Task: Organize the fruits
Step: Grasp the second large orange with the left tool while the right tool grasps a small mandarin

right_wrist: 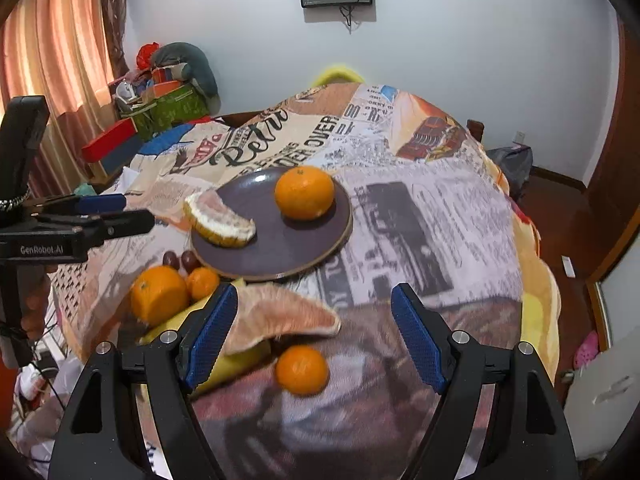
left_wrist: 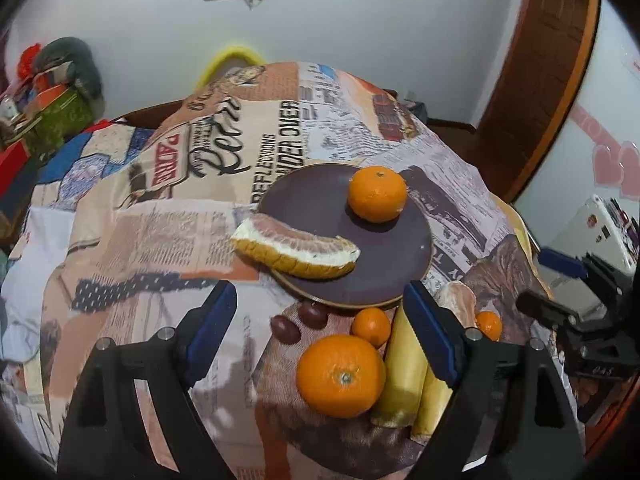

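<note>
A dark purple plate point(left_wrist: 320, 208) point(right_wrist: 280, 248) holds an orange point(left_wrist: 377, 193) point(right_wrist: 304, 192) and a pomelo wedge point(left_wrist: 294, 249) point(right_wrist: 218, 222) that overhangs its left rim. Off the plate lie a big orange point(left_wrist: 340, 376) point(right_wrist: 159, 294), a small orange point(left_wrist: 371, 326) point(right_wrist: 203, 283), two grapes point(left_wrist: 298, 322) point(right_wrist: 180, 259), bananas point(left_wrist: 404, 372) point(right_wrist: 224, 360), a second pomelo wedge point(right_wrist: 280, 314) point(left_wrist: 460, 302) and another small orange point(right_wrist: 302, 370) point(left_wrist: 489, 325). My left gripper point(left_wrist: 320, 332) is open above the near fruit. My right gripper point(right_wrist: 314, 336) is open around the small orange and second wedge.
A newspaper-print cloth point(left_wrist: 200, 240) point(right_wrist: 420, 208) covers the round table. Boxes and clutter point(right_wrist: 160, 96) stand at the back left. The right gripper shows at the right edge of the left wrist view point(left_wrist: 568, 304); the left gripper shows at the left of the right wrist view point(right_wrist: 100, 216).
</note>
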Demonstrator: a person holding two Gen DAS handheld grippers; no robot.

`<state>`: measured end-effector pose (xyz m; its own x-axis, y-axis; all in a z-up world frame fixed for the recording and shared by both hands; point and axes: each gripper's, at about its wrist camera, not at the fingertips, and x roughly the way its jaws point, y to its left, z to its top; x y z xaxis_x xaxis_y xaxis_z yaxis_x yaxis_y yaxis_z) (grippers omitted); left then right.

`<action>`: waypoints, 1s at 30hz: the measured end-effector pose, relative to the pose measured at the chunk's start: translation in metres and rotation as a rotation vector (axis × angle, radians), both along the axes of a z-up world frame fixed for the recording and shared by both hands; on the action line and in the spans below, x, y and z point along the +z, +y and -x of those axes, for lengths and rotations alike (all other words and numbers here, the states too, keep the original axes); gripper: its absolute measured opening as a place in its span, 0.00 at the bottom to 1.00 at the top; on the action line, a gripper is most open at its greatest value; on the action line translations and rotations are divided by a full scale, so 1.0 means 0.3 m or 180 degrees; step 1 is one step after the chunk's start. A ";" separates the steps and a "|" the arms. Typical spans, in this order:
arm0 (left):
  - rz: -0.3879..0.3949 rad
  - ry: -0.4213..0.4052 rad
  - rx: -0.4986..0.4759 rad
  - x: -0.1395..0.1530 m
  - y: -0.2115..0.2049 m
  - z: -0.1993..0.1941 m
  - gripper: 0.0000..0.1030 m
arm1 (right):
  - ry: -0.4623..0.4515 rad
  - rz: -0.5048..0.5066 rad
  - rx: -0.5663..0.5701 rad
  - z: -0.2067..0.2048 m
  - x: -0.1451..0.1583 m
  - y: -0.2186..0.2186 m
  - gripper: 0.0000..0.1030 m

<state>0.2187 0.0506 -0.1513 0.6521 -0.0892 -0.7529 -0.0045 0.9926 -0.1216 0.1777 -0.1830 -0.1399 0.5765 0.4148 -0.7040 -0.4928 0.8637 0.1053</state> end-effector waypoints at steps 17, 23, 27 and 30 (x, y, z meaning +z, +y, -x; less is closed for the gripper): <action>0.0038 0.0208 0.0018 -0.137 -0.060 0.092 0.72 | 0.0326 -0.0024 -0.0195 0.073 -0.142 -0.050 0.74; -0.0096 0.0256 0.0007 -0.174 -0.075 0.085 0.72 | 0.0470 -0.0152 -0.0125 0.065 -0.168 -0.045 0.66; -0.0001 0.0271 -0.0002 -0.193 -0.063 0.078 0.73 | 0.0460 -0.0113 -0.0093 0.058 -0.179 -0.031 0.61; 0.0126 0.0384 -0.0006 -0.214 -0.057 0.064 0.73 | 0.0506 -0.0083 -0.0075 0.050 -0.198 -0.023 0.53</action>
<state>0.1996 0.0335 -0.2155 0.5567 -0.1215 -0.8218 -0.0197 0.9870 -0.1592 0.1628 -0.1898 -0.1991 0.4685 0.4218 -0.7763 -0.4479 0.8708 0.2029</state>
